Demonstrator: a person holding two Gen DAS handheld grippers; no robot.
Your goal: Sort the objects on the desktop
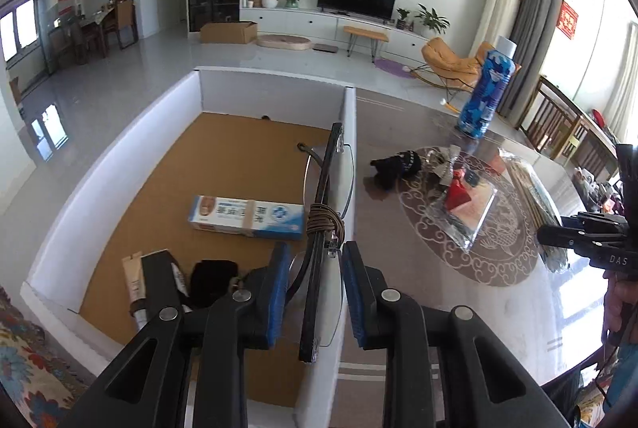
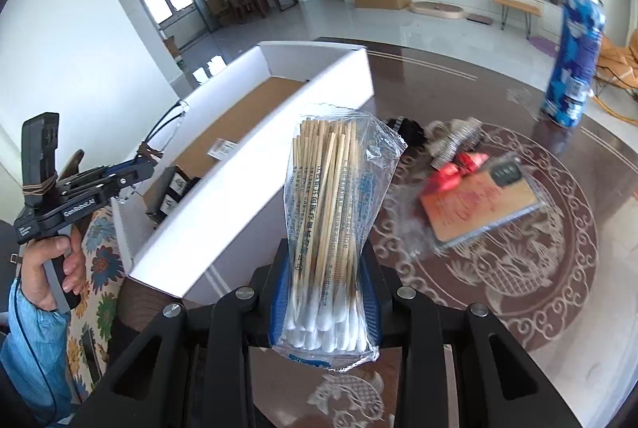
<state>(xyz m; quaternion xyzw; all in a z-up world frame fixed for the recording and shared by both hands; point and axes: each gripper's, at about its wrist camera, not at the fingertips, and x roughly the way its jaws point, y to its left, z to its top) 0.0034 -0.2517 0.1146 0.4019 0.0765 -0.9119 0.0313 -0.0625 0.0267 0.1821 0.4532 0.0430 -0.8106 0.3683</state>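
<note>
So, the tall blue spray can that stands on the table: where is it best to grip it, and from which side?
Grip the blue spray can around the middle of its body, coming in level from the near side. It stands upright, round and narrow, so fingers fit across its width; nothing stands directly before it, though clutter lies nearby. Gripping near the top would likely tip it.

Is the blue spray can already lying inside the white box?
No, the blue spray can stands upright on the table, outside the white box, which holds a toothpaste carton.
</note>
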